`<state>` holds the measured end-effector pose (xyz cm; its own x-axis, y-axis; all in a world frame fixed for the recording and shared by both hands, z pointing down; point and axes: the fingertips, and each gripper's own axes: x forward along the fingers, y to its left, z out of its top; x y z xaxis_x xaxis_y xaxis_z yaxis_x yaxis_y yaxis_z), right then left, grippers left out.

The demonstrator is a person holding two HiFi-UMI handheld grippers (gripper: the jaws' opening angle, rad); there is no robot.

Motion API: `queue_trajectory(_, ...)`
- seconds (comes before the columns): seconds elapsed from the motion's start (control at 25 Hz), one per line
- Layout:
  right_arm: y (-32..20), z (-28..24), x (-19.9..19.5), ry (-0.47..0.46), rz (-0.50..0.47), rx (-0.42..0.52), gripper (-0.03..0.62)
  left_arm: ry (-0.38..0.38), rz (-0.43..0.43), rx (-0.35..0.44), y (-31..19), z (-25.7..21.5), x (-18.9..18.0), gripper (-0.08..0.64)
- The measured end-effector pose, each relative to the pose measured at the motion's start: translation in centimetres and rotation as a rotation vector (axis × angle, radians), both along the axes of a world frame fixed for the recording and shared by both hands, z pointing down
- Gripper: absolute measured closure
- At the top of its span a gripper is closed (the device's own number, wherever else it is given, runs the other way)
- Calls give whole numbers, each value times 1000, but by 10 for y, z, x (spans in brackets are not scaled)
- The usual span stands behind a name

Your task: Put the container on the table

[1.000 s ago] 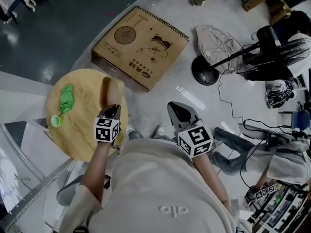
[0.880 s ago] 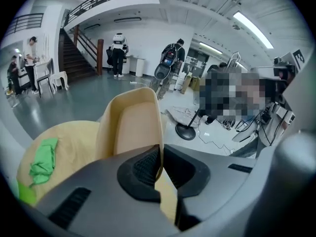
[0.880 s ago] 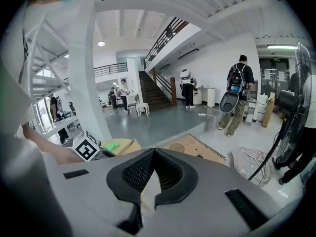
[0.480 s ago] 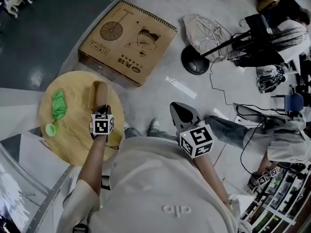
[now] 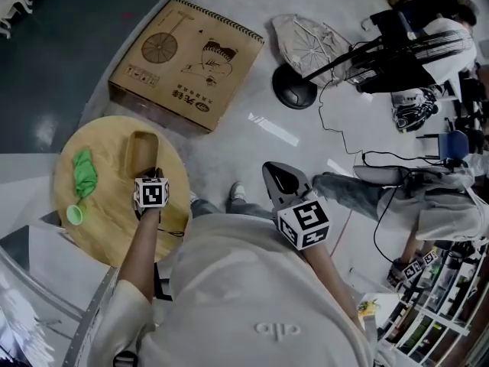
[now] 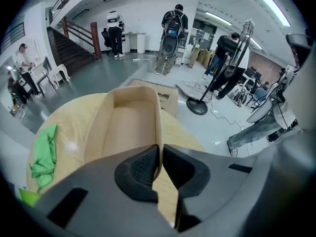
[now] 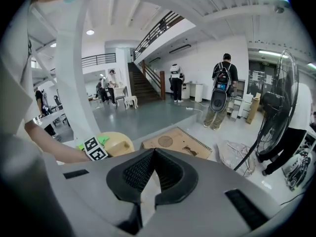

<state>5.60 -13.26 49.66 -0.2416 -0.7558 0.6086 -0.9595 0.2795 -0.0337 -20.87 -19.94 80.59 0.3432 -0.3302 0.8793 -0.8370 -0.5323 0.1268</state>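
Observation:
A tan, open-topped container (image 5: 141, 151) is low over the round wooden table (image 5: 107, 228), in its right half; I cannot tell if it touches the top. My left gripper (image 5: 152, 174) is shut on it from the near end. In the left gripper view the jaws (image 6: 160, 161) pinch the thin right wall of the container (image 6: 129, 122), one pad inside and one outside. My right gripper (image 5: 284, 180) hovers over the grey floor to the right of the table, shut, and in the right gripper view nothing is between its pads (image 7: 152, 168).
A green cloth (image 5: 82, 173) and a small green cup (image 5: 74, 215) lie on the table's left side. A flat cardboard box (image 5: 187, 61) lies on the floor beyond the table. A fan stand's base (image 5: 293, 95), cables and a person's legs (image 5: 397, 196) are to the right.
My left gripper has come down toward the tabletop with the container, which has gone from tilted up to lying nearly flat. My right gripper has stayed where it was.

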Motion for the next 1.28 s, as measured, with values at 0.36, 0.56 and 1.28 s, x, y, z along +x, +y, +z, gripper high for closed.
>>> queue_trajectory(0.36,-4,1,-1,0,2,-5,566,-11,-1,-27,-6,11,-1,464)
queue_trajectory(0.56,-6,-2,2,-8,-6,-2,566,-19,-3,-32,-5,7,1,434)
queue_trajectory(1.28,-21,-19,11,-108,-120,50,566,39,-85,100,-3,-102,25,533)
